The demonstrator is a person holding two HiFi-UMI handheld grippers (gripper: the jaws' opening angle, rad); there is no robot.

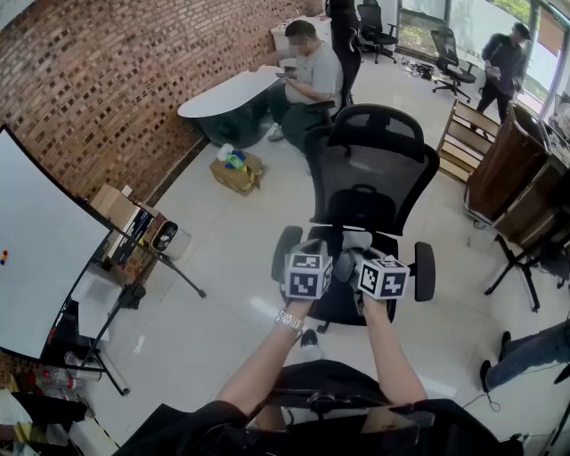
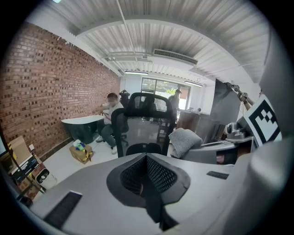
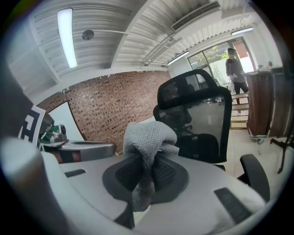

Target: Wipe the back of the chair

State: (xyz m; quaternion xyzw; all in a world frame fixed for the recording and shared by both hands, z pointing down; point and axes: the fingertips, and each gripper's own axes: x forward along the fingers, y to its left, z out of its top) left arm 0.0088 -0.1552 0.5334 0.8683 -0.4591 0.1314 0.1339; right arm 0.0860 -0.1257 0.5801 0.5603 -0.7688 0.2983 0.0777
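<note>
Right gripper view: right tongs (image 3: 146,172) clenched on a grey cloth (image 3: 149,135); left tongs (image 2: 147,172) pressed together, empty. The chair (image 1: 370,174) stands just ahead, its mesh back not yet touched. Risk: the cloth, held by one fold, may drag free against the mesh.

**Room Layout: Brick-Walled Office**

Left side: red brick wall (image 1: 107,80) with a whiteboard (image 1: 40,258) on a stand. Floor (image 1: 223,267): glossy pale tiles. A rounded white table (image 1: 227,93) stands against the wall, a cardboard box (image 1: 236,171) near it. Far end: windows (image 1: 468,20). The slatted ceiling (image 2: 151,32) carries a strip light (image 3: 65,36).
</note>
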